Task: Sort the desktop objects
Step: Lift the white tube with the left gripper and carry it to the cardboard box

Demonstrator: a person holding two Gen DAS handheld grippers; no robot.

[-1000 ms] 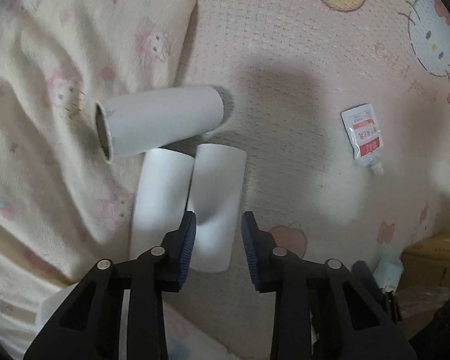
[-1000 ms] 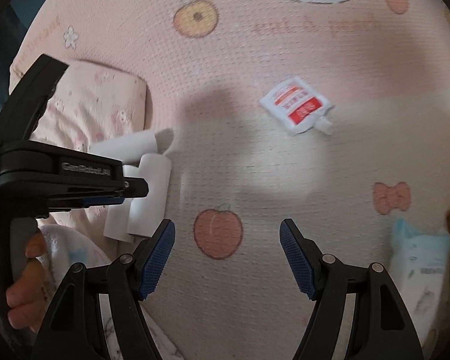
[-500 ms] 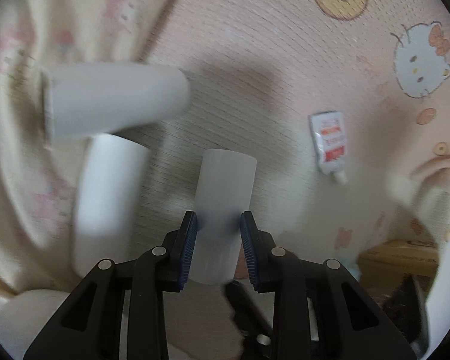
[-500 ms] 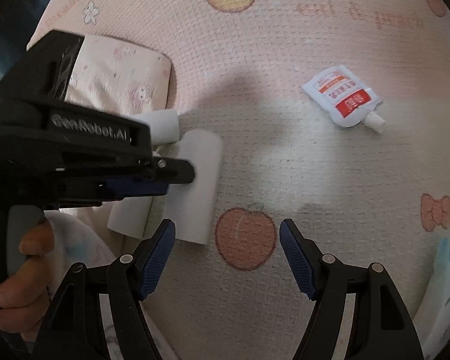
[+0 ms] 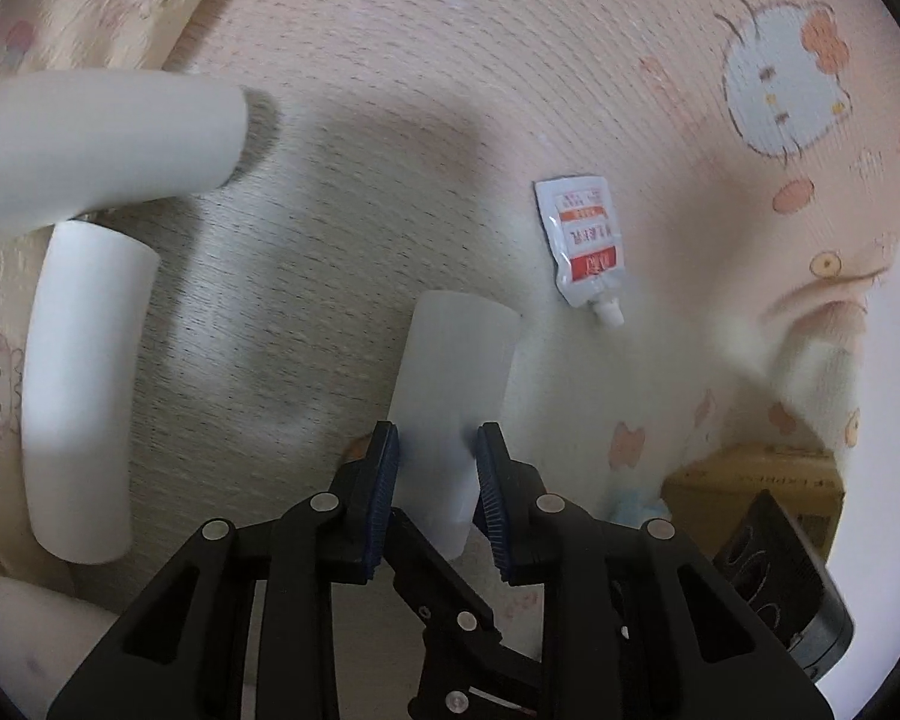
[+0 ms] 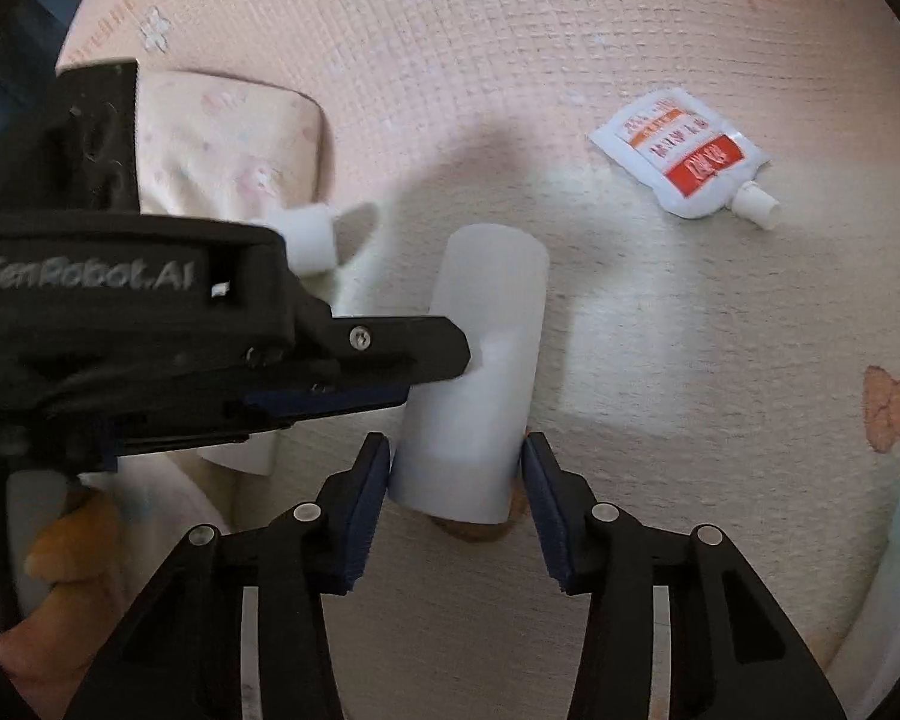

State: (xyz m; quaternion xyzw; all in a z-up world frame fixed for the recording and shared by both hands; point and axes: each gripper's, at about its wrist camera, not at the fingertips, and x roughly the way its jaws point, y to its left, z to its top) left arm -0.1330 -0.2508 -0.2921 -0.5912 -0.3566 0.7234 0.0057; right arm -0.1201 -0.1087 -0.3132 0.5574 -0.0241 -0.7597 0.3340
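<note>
Left wrist view: the sorting is at the pick-up step. The left hand-held gripper (image 5: 435, 480) is narrow and closing, its blue pads pressed on a white paper tube (image 5: 453, 384) low in the middle of the frame. Two more tubes (image 5: 84, 384) lie at the left, and a sauce pouch (image 5: 585, 246) sits upper right on the pink cartoon mat (image 5: 420, 60).

Right wrist view: the right hand-held gripper (image 6: 456, 468) is closing around the same tube's near end, pads just touching. Next, I think one gripper must let go.
</note>
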